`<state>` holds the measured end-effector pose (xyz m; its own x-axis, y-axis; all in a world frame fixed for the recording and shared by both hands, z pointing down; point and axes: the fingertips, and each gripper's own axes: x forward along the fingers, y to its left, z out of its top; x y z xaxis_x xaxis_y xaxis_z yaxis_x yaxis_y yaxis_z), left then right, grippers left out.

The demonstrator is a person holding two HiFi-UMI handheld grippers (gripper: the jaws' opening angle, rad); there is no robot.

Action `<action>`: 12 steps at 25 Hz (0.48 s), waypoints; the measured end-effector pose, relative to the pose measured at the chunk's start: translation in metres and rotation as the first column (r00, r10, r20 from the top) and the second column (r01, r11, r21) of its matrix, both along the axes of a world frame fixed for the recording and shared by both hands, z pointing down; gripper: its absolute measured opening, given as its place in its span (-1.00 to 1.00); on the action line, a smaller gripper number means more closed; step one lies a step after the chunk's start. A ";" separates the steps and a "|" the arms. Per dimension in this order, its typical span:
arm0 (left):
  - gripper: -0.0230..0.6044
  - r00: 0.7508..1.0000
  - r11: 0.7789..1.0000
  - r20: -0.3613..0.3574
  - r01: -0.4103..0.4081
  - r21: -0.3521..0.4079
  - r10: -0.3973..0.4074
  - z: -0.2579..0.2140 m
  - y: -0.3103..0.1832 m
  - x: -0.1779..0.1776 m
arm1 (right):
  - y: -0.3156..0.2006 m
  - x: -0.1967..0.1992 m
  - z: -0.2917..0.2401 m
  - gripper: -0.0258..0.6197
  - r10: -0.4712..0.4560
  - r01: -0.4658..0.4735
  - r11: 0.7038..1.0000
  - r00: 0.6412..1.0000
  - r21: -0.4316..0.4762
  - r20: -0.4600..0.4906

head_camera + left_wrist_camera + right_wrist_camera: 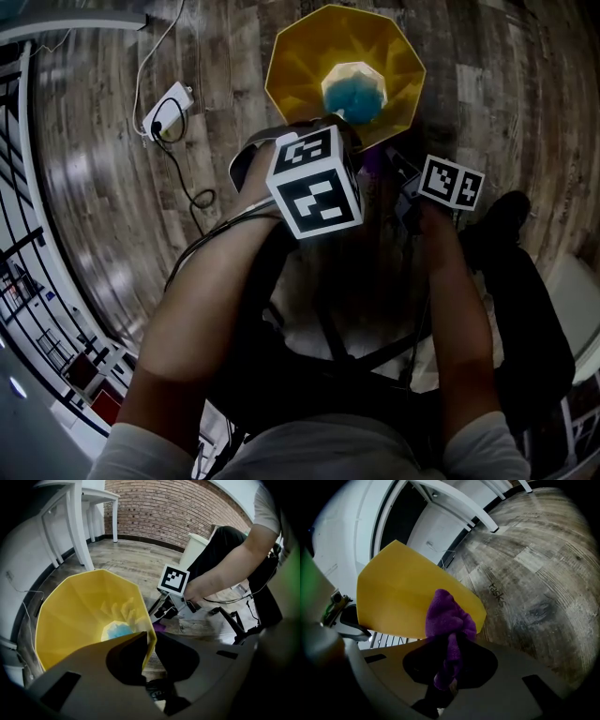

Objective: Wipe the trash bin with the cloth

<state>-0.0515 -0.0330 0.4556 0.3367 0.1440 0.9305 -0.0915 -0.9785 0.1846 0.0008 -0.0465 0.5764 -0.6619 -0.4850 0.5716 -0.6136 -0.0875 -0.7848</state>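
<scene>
A yellow trash bin [300,66] stands on the wood floor [112,187], a little way out from the person's feet. Its open top faces up. Down at the bottom of the bin lies a blue thing [354,92] on a pale patch. I cannot tell what it is.

The left gripper [149,641] has the near rim of the bin in its bite. One jaw is inside the bin and the other jaw is outside. The jaws are almost together, with only the thin yellow wall pinched between them. The left gripper points steeply down.

The right gripper [452,639] holds a purple cloth [447,616]. Its jaws are closed tight on the cloth. A soft bunch of cloth sticks out past the tips, and a thin tail of it hangs back between the jaws. The cloth is right by the outside wall of the bin, on the bin's near right side, just to the right of the left gripper. I cannot tell if it touches the wall.

To the left of the bin a white plug [167,111] lies on the floor, with a dark wire [192,183] curling toward the person. In the left gripper view, white table legs [77,527] stand far off on the left, and a brick wall [173,508] is behind them.
</scene>
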 end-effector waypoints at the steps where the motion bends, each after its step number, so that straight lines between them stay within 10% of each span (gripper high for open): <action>1: -0.76 1.000 1.000 0.000 0.000 -0.001 0.000 0.000 0.000 0.000 | 0.000 0.000 0.005 -0.72 -0.011 0.011 1.000 1.000 -0.005 -0.012; 12: -0.76 1.000 1.000 -0.015 0.015 0.002 -0.015 -0.004 0.000 0.001 | -0.011 0.003 0.067 -0.72 -0.142 0.129 0.988 0.977 -0.088 -0.160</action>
<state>-0.0502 -0.0330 0.4520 0.3530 0.1368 0.9256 -0.1038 -0.9774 0.1840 0.0037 -0.0573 0.6439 -0.6116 -0.3480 0.7105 -0.7445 -0.0508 -0.6657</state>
